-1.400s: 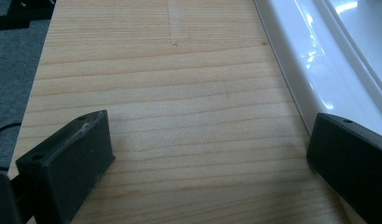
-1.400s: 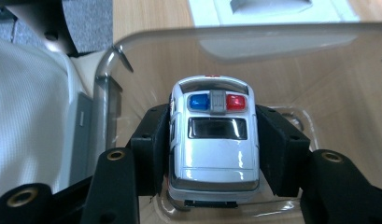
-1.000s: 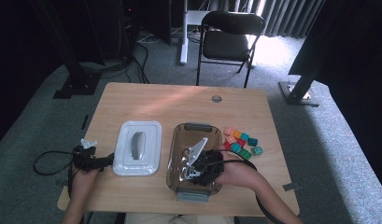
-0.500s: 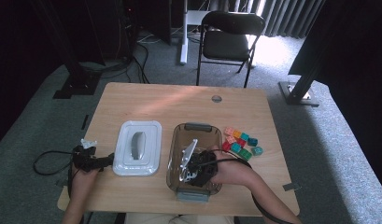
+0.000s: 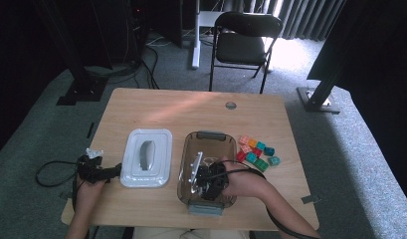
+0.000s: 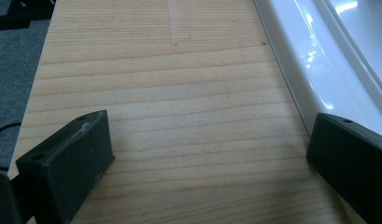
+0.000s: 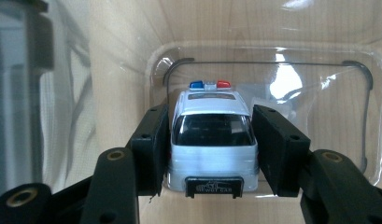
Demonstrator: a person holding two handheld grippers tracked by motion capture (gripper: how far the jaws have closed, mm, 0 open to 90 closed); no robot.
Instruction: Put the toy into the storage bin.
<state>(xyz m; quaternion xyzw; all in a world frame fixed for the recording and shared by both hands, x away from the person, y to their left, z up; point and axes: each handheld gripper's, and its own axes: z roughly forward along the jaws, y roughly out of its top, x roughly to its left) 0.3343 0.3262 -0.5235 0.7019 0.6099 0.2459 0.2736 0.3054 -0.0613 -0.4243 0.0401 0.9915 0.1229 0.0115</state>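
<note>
Toy police car [image 7: 212,140], front hidden

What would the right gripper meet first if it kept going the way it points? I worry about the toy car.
Likely the bottom of the clear plastic container: the right gripper, shut on the white toy police car, points down into it. Depth is unclear.

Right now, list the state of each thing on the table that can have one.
Clear container: open, lid off.
White lid: lying flat beside the container, handle up.
Toy police car: clamped by its sides, inside the container.
Right tool: shut on the car.
Left tool: open, nothing between its jaws, by the lid's edge.
Coloured blocks: loose on the table, right of the container.
</note>
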